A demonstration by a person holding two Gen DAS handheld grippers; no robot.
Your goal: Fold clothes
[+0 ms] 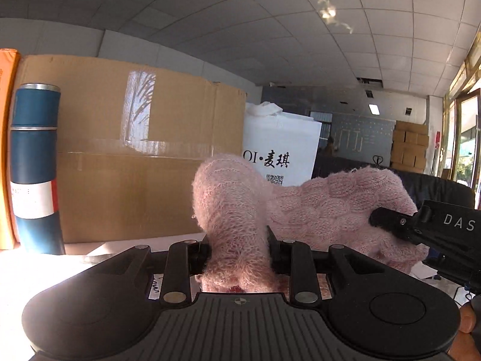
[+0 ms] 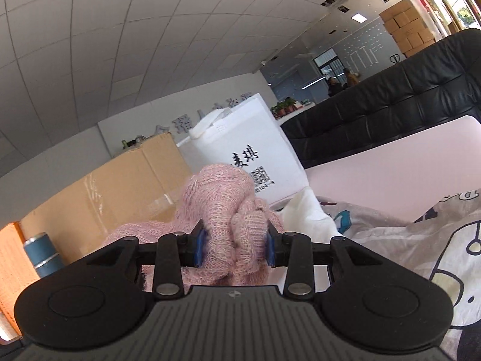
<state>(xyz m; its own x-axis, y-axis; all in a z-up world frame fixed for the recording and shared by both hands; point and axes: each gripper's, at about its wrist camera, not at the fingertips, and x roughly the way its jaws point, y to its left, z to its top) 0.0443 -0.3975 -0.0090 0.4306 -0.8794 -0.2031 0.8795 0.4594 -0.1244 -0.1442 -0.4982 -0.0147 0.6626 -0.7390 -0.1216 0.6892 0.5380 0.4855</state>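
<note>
i had the left hand-held gripper (image 1: 239, 251) clamped on a bunched fold of the pink knitted sweater (image 1: 228, 210), the wool squeezed between its fingers and rising toward 12 o'clock from the grip. the rest of the sweater spread off toward 3 o'clock, where the right hand-held gripper (image 1: 390, 221) pressed into the cable-knit part; from that view i could not tell how its fingers stood. the right wrist view settled it: the right hand-held gripper (image 2: 236, 248) was closed on a thick wad of the sweater (image 2: 222, 210), its blue pads (image 2: 200, 248) pressing the knit from both sides. more pink knit trailed toward 9 o'clock, low behind the gripper. a cardboard box (image 1: 120, 150) stood behind, with a blue cylinder (image 1: 34, 165) at 9 o'clock and a white bag with black lettering (image 1: 279, 141) past the sweater. a cartoon-print cloth (image 2: 421, 255) lay at 3 o'clock in the right view.
</note>
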